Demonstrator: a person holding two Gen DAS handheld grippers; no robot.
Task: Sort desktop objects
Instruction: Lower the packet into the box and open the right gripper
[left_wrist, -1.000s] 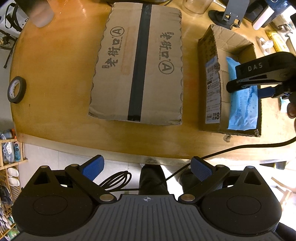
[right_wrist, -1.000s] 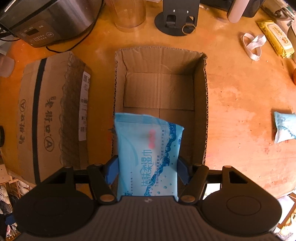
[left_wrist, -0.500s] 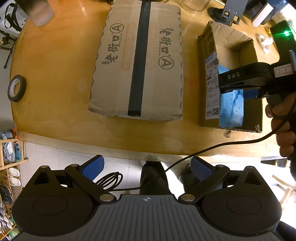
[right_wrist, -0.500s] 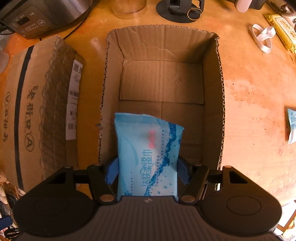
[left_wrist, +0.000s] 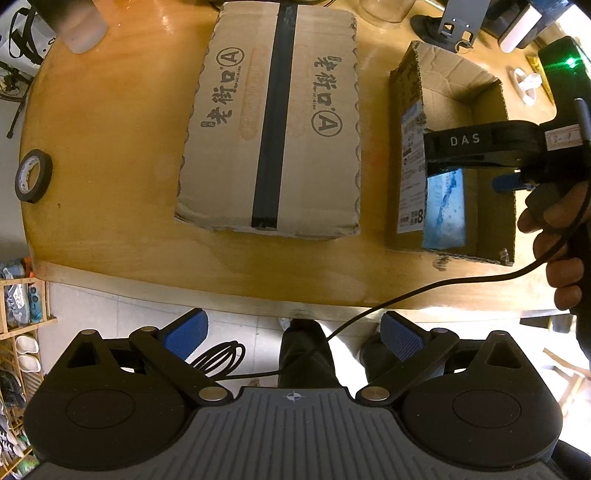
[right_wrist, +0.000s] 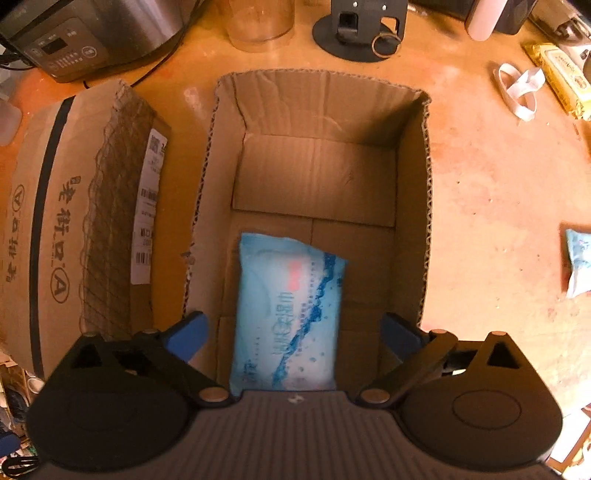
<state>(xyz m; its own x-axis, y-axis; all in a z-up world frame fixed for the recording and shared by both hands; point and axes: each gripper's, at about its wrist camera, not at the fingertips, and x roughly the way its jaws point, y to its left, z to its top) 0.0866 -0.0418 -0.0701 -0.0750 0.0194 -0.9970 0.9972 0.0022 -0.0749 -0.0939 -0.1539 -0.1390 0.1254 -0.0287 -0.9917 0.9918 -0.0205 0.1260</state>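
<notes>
Opening wide, right hand-held gripper (right_wrist: 291, 332) letting blue wipes pack (right_wrist: 288, 314) drop into open carton (right_wrist: 426, 192) for sorting; left hand-held gripper (left_wrist: 293, 336) open, empty.

I see a light-blue wet-wipe pack (right_wrist: 286, 321) lower centre, blurred, inside the open cardboard box (right_wrist: 413, 177). It sits near the box's left wall

blue wipes pack (right_wrist: 288, 314), brown box (right_wrist: 410, 110)

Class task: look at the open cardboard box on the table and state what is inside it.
Inside the open cardboard box is one blue wet-wipe pack, against its left wall. The rest of the floor looks bare. The near end is hidden by the right gripper, jaws opening, clear of the pack.
</notes>
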